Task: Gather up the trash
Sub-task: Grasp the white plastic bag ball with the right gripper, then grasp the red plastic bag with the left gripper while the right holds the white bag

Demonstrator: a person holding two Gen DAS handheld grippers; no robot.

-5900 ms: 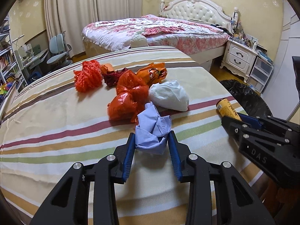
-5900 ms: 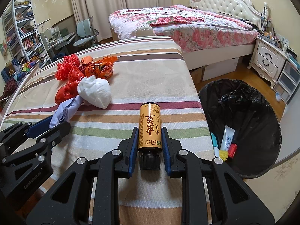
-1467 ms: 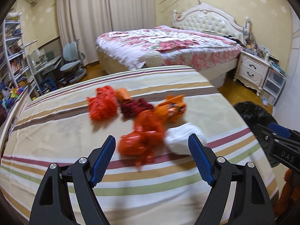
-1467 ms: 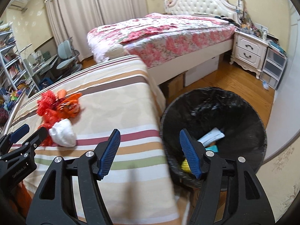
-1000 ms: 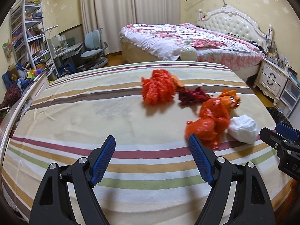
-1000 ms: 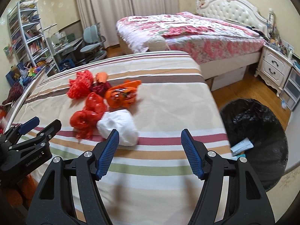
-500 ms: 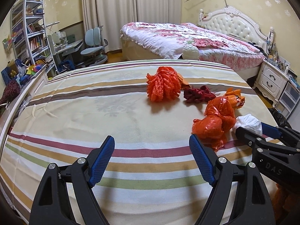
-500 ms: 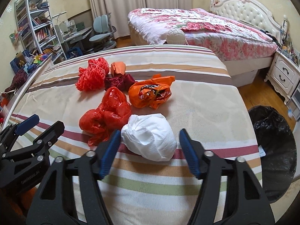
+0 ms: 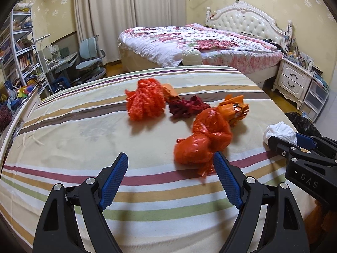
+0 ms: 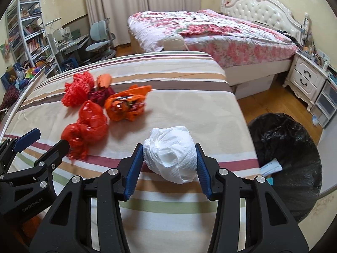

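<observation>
Striped table [image 10: 189, 97] in a bedroom: right gripper [image 10: 169, 164] jaws, just closing, pinch the soft paper wad [image 10: 171, 154], which may squash and slip short of the bin [image 10: 294, 147]; left gripper [image 9: 170, 179] jaws wide, empty.

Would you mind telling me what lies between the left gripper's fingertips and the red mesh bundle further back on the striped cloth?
Only bare striped cloth lies between the left gripper and the red mesh bundle, as the left wrist view shows.

White paper wad [image 10: 171, 150] on striped cloth, red bag [image 10: 87, 124], orange wrapper [image 10: 126, 103], possibly netting [image 10: 78, 89] behind.
</observation>
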